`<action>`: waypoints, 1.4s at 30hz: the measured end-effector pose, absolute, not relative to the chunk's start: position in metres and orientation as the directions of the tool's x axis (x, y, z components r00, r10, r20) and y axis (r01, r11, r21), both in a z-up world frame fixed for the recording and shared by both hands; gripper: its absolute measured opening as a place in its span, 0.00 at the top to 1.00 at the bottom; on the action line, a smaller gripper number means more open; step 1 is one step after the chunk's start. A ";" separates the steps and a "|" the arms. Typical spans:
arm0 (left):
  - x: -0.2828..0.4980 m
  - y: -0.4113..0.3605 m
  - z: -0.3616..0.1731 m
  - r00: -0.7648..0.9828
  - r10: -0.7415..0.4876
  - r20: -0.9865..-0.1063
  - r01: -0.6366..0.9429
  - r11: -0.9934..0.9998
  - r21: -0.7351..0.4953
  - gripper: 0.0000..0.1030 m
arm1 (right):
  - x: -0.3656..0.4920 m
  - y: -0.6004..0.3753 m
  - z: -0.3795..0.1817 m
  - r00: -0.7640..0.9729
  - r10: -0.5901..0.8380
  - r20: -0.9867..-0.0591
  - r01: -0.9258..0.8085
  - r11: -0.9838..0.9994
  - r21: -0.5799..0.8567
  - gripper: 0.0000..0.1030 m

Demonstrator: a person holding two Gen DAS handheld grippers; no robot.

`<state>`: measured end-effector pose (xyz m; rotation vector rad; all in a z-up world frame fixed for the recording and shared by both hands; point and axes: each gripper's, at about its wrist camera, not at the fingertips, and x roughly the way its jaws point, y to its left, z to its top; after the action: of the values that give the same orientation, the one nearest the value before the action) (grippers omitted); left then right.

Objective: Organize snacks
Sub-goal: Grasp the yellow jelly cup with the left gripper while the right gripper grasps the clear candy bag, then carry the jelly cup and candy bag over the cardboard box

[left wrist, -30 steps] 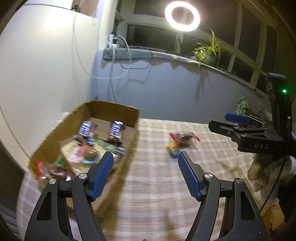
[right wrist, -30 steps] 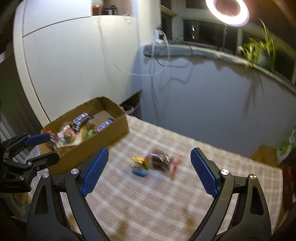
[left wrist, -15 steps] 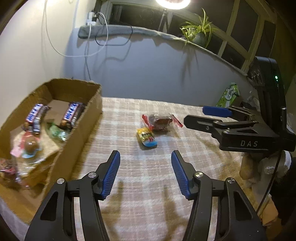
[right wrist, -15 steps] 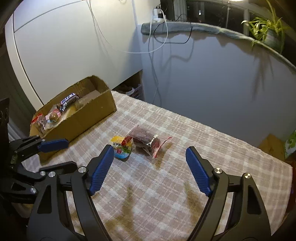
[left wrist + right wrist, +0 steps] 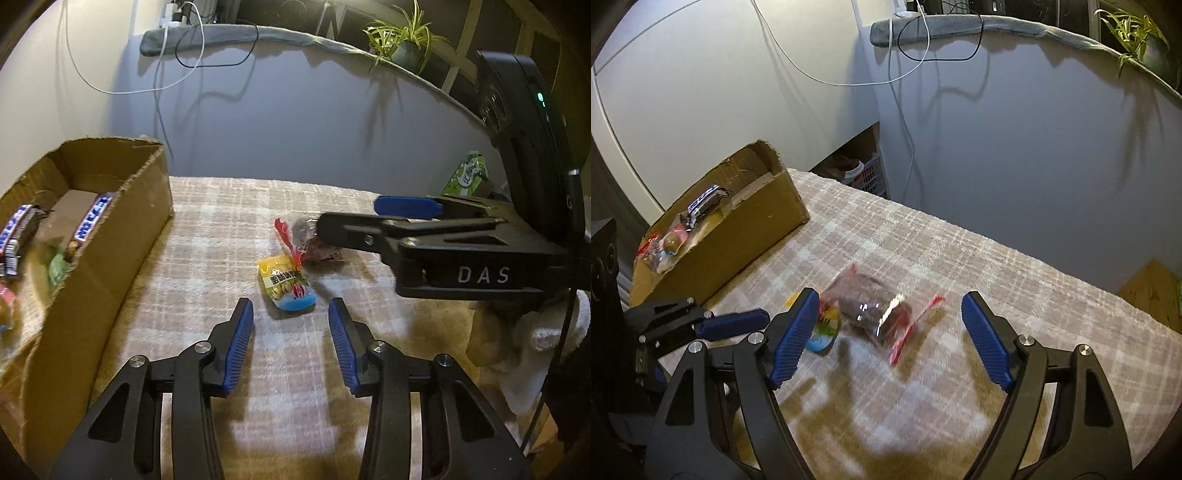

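Left wrist view, left tool: the left tool has its blue ribbed pads closing, with nothing between them yet; the gap is bare cloth just short of the packet.
Left wrist view, yellow packet: the small yellow-and-blue plastic snack packet lies flat on the beige checked cloth of the desk, just ahead of the pads.
Left wrist view, clear bag: the clear plastic bag with red ends and a dark snack inside touches the packet's far corner and is partly hidden by the right tool.
Left wrist view, box: the open brown cardboard box stands to the left, well apart from both loose snacks, already holding wrapped bars.
Right wrist view, right tool: the right tool is spread wide and empty, the clear bag ahead between its pads, untouched.
Right wrist view, yellow packet: only an edge shows beside the left pad.
Handling, yellow packet: likely light, soft and slick; a pinch across its narrow middle should hold better than a sealed edge.
Handling, clear bag: likely light and crinkly, with contents that may crush; gripping the bulging middle gently seems safer than the thin red ends.
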<state>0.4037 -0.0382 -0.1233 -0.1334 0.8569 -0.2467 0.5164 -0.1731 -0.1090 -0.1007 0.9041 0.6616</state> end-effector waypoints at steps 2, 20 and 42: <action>0.407 -0.041 -0.126 0.625 -0.271 -0.732 0.169 0.963 -0.212 0.60 | 0.521 -0.169 -0.112 0.425 0.496 -0.758 -0.577 0.793 0.195 0.20; 0.420 -0.049 -0.129 0.610 -0.252 -0.751 0.172 0.968 -0.185 0.70 | 0.530 -0.161 -0.133 0.333 0.525 -0.783 -0.583 0.767 0.267 0.50; 0.404 -0.045 -0.111 0.653 -0.228 -0.722 0.159 0.974 -0.164 0.71 | 0.506 -0.195 -0.109 0.364 0.546 -0.754 -0.547 0.781 0.301 0.66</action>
<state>0.4040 -0.0449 -0.1114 -0.0890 0.8312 -0.2201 0.5062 -0.1946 -0.1091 -0.0015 0.9699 0.7031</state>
